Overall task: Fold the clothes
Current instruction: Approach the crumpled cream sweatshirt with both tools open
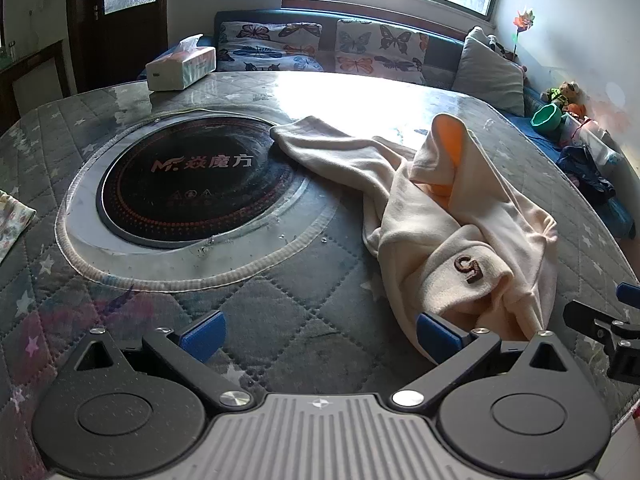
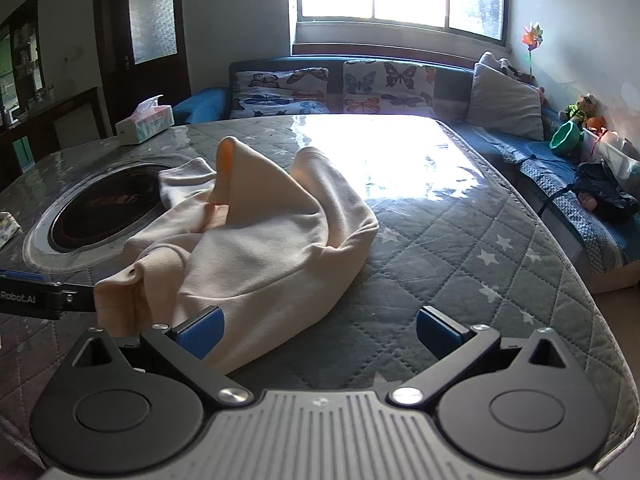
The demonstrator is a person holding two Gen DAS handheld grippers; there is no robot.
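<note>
The left hand-held gripper hangs low over the quilted desk, its blue-padded jaws spread wide with nothing between them; its right pad sits just beside the near edge of a crumpled cream garment. The right hand-held gripper is likewise spread and empty, its left pad at the garment's hem. The garment lies bunched in a heap, orange lining showing, one sleeve reaching onto the round black cooktop. A tissue box stands at the far edge.
</note>
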